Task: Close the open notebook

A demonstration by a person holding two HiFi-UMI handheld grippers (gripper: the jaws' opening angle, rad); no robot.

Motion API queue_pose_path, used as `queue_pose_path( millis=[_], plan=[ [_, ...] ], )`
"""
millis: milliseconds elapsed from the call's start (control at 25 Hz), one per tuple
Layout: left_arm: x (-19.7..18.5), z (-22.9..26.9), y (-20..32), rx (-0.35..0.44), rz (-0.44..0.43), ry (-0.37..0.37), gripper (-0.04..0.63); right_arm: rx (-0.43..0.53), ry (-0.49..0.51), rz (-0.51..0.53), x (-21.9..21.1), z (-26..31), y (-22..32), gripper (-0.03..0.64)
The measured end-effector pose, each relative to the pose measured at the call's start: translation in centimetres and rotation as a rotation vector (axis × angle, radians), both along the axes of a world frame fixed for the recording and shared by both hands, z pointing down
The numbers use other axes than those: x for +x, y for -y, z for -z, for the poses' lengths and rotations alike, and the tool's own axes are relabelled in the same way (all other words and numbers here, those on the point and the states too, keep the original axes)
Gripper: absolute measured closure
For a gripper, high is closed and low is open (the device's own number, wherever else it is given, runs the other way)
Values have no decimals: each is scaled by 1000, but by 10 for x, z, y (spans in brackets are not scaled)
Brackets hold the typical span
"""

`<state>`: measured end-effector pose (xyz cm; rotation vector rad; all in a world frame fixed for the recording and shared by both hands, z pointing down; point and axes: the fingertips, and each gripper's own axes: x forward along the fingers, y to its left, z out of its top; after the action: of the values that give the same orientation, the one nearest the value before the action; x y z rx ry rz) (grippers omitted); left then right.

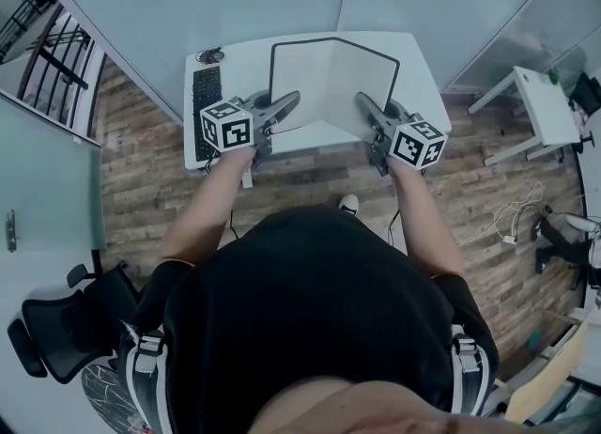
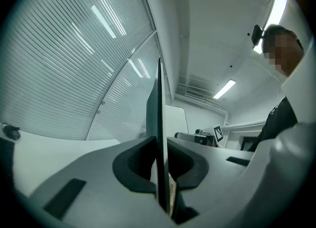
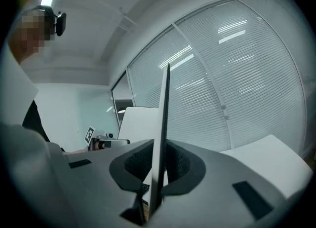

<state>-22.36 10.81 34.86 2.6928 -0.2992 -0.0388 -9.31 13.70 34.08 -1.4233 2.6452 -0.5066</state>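
The open notebook (image 1: 333,85) stands on the white desk (image 1: 235,52) with its two halves raised in a V, white pages facing me. My left gripper (image 1: 293,99) is shut on the left cover's near edge, and my right gripper (image 1: 362,100) is shut on the right cover's near edge. In the left gripper view the dark cover (image 2: 160,118) runs edge-on between the jaws of the left gripper (image 2: 160,172). The right gripper view shows the same: a thin dark cover (image 3: 163,118) pinched in the right gripper (image 3: 157,172), with the other half (image 3: 138,123) standing pale behind it.
A black keyboard (image 1: 207,108) lies along the desk's left side, with a small dark item (image 1: 211,54) at its far corner. Glass partitions with blinds stand behind the desk. A small white table (image 1: 540,94) is at the right, an office chair (image 1: 66,329) at the lower left, cables (image 1: 516,221) on the floor.
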Motion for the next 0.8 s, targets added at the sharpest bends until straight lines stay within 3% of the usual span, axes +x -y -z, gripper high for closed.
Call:
queue_pose_path(
  millis=[600,800],
  plan=[
    [60,-11,41,0,54,29,549,-6,-4,69,63,-16,45,551],
    [116,-14,75,-12,57,34,549,-4,-8,79,118,-17,78,551]
  ],
)
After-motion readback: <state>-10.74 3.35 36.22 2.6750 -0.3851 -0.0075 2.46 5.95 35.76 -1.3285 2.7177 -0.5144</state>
